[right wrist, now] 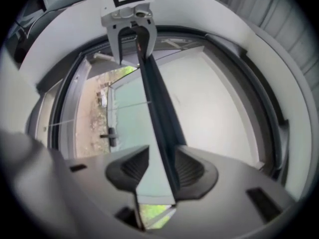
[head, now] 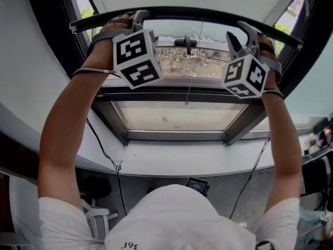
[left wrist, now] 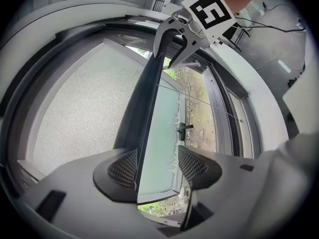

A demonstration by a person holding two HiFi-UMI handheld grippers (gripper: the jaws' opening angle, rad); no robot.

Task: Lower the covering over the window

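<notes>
Closest to the lens are the person's white-shirted shoulders, both arms reaching up and away to the top of the window (head: pixel 177 116). The covering is a pale roller blind (left wrist: pixel 84 108). It is barely drawn, and its dark bottom rail (head: pixel 197 12) runs left to right high across the frame, well above the sill (head: pixel 182 158).

The left tool (left wrist: pixel 157 167) straddles the rail's left part. The rail lies against one pad, with pale glass showing between it and the other, so the jaws look apart rather than clamped. The right tool (right wrist: pixel 157 167) is set the same way on the rail's right part: one pad is on the dark face, the other stands clear, and nothing is gripped yet.

The main risk, as I judge it, is pulling down before both tools bite. With only one pad bearing, the rail could slide out of the jaws, and if the roller is sprung it might run back up. An uneven pull, one side leading, would likely tilt the rail and make the fabric track crooked or jam. The thin cord (head: pixel 188 87) hanging at mid-window near the handle (head: pixel 187 41) could also catch as the rail descends.
</notes>
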